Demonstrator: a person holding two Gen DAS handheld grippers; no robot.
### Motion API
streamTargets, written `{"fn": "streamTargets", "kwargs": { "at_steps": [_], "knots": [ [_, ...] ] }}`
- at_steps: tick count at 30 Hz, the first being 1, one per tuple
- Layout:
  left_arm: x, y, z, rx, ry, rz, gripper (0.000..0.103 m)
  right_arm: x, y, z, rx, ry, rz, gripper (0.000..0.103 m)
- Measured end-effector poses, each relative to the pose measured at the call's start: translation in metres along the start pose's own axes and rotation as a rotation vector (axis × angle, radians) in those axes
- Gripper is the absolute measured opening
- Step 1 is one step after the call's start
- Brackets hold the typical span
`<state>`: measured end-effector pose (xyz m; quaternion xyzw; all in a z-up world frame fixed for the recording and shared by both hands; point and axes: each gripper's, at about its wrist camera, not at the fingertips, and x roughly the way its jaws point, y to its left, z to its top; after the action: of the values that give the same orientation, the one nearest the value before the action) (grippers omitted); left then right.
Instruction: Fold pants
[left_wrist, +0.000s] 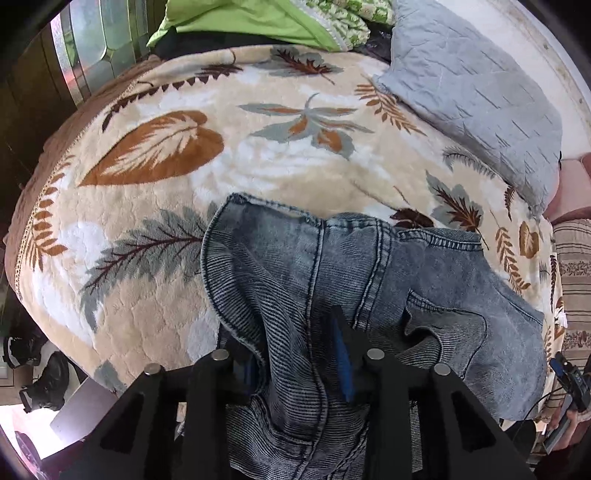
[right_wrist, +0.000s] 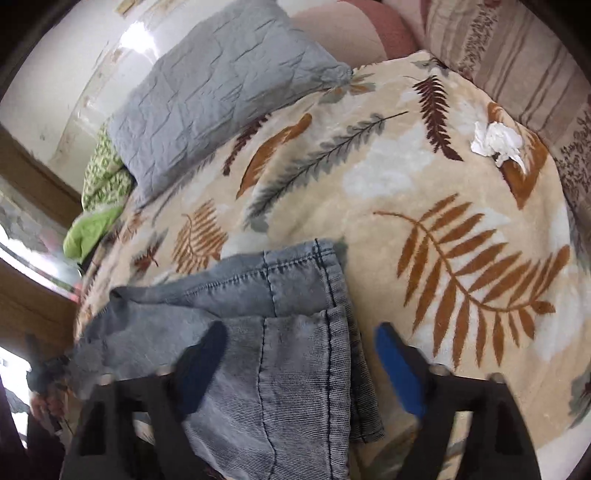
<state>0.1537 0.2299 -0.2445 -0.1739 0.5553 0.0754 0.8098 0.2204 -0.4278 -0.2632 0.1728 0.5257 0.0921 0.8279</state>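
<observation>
The pants (left_wrist: 314, 266), faded blue denim, lie folded on a bed covered by a cream blanket (left_wrist: 258, 166) printed with brown and grey leaves. They sit at the near edge of the bed, directly under both grippers.

In the left wrist view, the left gripper (left_wrist: 295, 354) has a bunched ridge of denim running up between its 2 fingers, its blue-padded finger (left_wrist: 343, 365) lying against the fold; the jaws stand narrowly apart around the cloth, and whether the pads still pinch it I cannot tell.

In the right wrist view, the right gripper (right_wrist: 299, 358) stands wide, its blue pads (right_wrist: 399, 373) set on either side of the folded layers with visible gaps, so it grips nothing. The hemmed, stitched edges of the pants lie stacked 1 over another there.

A grey quilted pillow (right_wrist: 221, 96) rests toward the far side of the bed, with green bedding (left_wrist: 251, 22) beyond it. A crumpled white tissue (right_wrist: 496, 142) lies on the blanket near the far right edge, beside a striped cushion (right_wrist: 517, 66).
</observation>
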Motion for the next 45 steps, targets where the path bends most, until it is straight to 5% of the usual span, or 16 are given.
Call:
{"fn": "streamTargets", "kwargs": {
  "at_steps": [5,7,14,20,24,26,28,30,33,36,39,41,45],
  "knots": [
    [0.0,0.0,0.001,-0.003,-0.001,0.015,0.026,0.038,0.009,-0.002,-0.086,0.091,-0.142,0.045],
    [0.0,0.002,0.002,-0.004,0.0,0.016,0.026,0.037,0.017,-0.002,-0.137,0.081,-0.171,0.023],
    [-0.004,-0.001,0.008,-0.021,-0.029,0.027,0.026,0.01,0.066,0.01,-0.401,-0.032,-0.351,0.021],
    [-0.015,-0.007,0.013,-0.009,-0.098,0.025,0.026,0.0,0.077,0.042,-0.41,-0.157,-0.396,0.021],
    [0.007,-0.004,0.003,0.005,-0.033,0.082,0.028,0.039,0.064,0.041,-0.411,-0.16,-0.466,0.021],
    [0.023,0.001,-0.003,0.007,0.031,0.111,0.036,0.069,0.046,0.036,-0.364,-0.091,-0.439,0.021],
    [0.024,0.006,-0.003,-0.018,0.022,0.145,0.058,0.076,0.038,0.032,-0.33,-0.129,-0.414,0.027],
    [0.02,0.01,0.0,-0.039,0.015,0.169,0.066,0.067,0.034,0.035,-0.279,-0.123,-0.406,0.033],
    [0.007,0.012,0.001,-0.056,0.001,0.16,0.066,0.038,0.026,0.04,-0.18,-0.111,-0.367,0.05],
    [-0.025,0.0,-0.006,-0.004,-0.113,0.247,0.066,-0.01,0.033,0.033,-0.161,-0.214,-0.331,0.057],
    [-0.06,-0.025,-0.016,0.089,-0.235,0.237,0.067,-0.045,0.052,0.024,-0.174,-0.243,-0.238,0.065],
    [-0.071,-0.05,-0.026,0.175,-0.271,0.196,0.072,-0.048,0.074,0.016,-0.203,-0.185,-0.139,0.068],
    [-0.05,-0.098,-0.047,0.329,-0.213,0.145,0.076,-0.01,0.119,-0.013,-0.267,-0.025,-0.053,0.068]
  ]
}}
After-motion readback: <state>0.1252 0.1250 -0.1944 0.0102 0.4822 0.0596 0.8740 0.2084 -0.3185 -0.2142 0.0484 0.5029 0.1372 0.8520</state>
